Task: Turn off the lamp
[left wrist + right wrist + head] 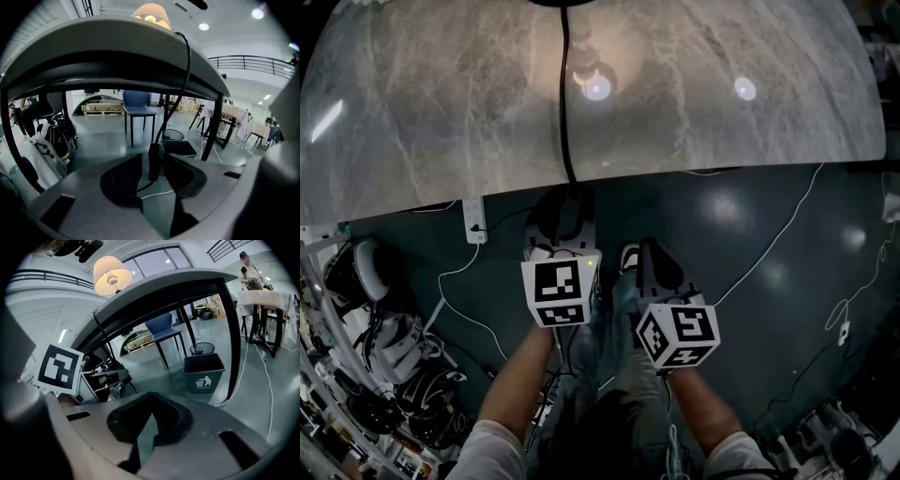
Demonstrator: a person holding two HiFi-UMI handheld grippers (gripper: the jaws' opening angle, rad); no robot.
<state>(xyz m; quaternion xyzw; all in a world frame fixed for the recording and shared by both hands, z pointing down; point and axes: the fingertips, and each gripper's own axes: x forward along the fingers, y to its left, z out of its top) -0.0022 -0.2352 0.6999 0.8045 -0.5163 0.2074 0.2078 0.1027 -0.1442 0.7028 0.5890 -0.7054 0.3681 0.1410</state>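
Observation:
The lamp (150,16) is lit on a grey marble table (441,112); its cream shade (112,273) glows in the right gripper view. Its black cord (565,103) runs across the tabletop and drops over the near edge. My left gripper (562,217) is at that edge, and its jaws (153,164) are shut on the black inline switch (153,157) hanging on the cord. My right gripper (661,267) is held lower, beside the left one and off the table. Its jaws (150,401) are shut with nothing between them.
A white power strip (474,220) and loose white cables (769,248) lie on the dark floor. Bags and helmets (380,342) are piled at the left. Beyond the table stand a blue chair (137,105) and a grey bin (204,372).

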